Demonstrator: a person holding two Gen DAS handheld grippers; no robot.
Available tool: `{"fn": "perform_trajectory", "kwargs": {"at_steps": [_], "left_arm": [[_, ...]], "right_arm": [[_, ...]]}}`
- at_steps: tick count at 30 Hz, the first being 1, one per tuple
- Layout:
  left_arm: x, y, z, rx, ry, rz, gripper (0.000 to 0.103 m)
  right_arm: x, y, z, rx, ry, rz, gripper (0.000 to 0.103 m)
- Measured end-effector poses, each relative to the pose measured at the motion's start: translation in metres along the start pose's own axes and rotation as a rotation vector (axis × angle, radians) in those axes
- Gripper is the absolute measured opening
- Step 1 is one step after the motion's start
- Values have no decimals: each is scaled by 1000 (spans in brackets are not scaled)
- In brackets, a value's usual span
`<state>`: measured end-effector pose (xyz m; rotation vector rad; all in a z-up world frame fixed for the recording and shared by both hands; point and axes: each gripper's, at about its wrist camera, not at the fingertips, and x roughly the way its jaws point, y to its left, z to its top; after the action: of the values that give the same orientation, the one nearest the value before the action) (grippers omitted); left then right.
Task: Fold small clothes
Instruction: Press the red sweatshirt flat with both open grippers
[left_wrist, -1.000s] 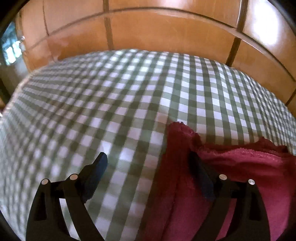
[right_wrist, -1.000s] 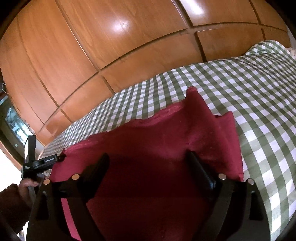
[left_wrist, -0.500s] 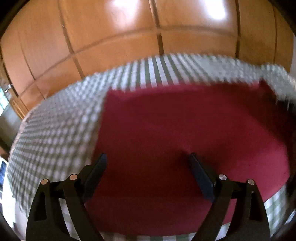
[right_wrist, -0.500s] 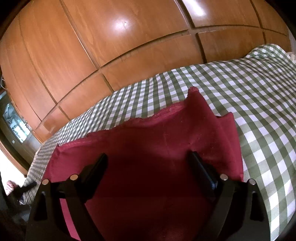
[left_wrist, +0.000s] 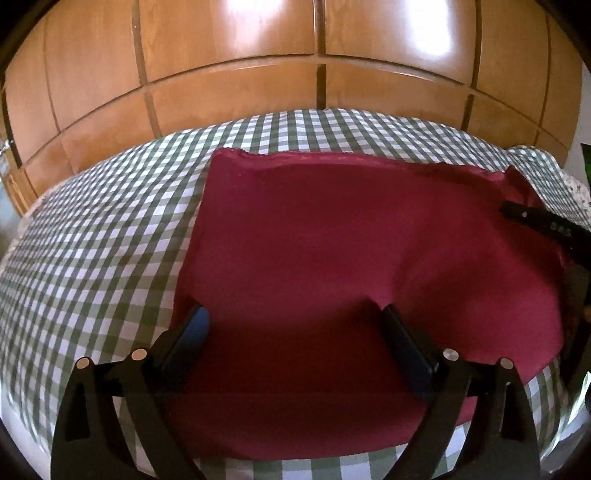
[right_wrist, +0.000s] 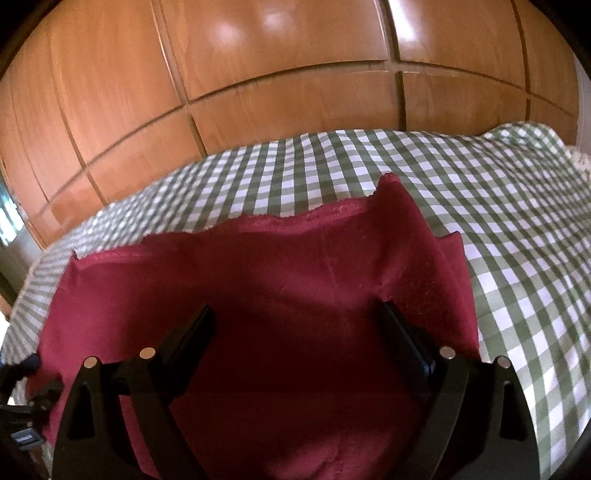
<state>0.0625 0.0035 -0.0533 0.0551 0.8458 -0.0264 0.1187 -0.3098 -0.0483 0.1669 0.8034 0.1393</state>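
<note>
The left claw (left_wrist: 293, 325) points forward and downward, its two dark fingers (left_wrist: 192, 332) spread wide apart with nothing pinched between the pads. The right claw (right_wrist: 295, 325) is tilted down the same way – fingers (right_wrist: 400, 332) equally wide, gripping nothing. In the left wrist view the right claw (left_wrist: 543, 227) juts in at the right edge – the two claws are close side by side

Crimson cloth (left_wrist: 332, 251) spread flat on checked bedcover (left_wrist: 92, 240)
</note>
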Motion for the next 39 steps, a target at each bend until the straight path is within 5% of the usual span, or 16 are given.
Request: {"fn": "perform_trajectory", "kwargs": {"at_steps": [8,39], "left_arm": [[1,1,-6,1,-25,-28,98],[6,-2,-11,1,-55,-19,99]], "right_arm": [[3,8,-2,-49,12,-64,92],[3,8,0,-46,15,-44,94]]}}
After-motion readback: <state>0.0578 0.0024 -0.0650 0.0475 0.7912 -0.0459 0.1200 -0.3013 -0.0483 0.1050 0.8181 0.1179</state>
